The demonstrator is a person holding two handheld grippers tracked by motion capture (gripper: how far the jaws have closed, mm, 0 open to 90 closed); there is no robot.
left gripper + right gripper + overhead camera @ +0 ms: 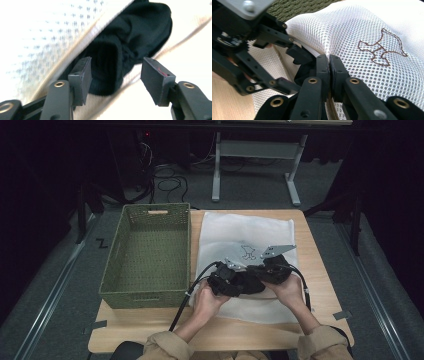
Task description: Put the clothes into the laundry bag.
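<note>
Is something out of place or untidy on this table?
Yes. A black garment hangs halfway out of the white mesh bag at its opening, and the bag's edge is lifted and bunched where the right hand-held gripper pinches it. The green basket looks normal.

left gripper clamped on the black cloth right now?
No: in the left gripper view the left gripper stands open, the black cloth between its pads but not pressed by them.

A white mesh bag (235,232) with an embroidered figure lies flat beside the green basket (150,255); a black garment (135,37) sits in its opening.
</note>
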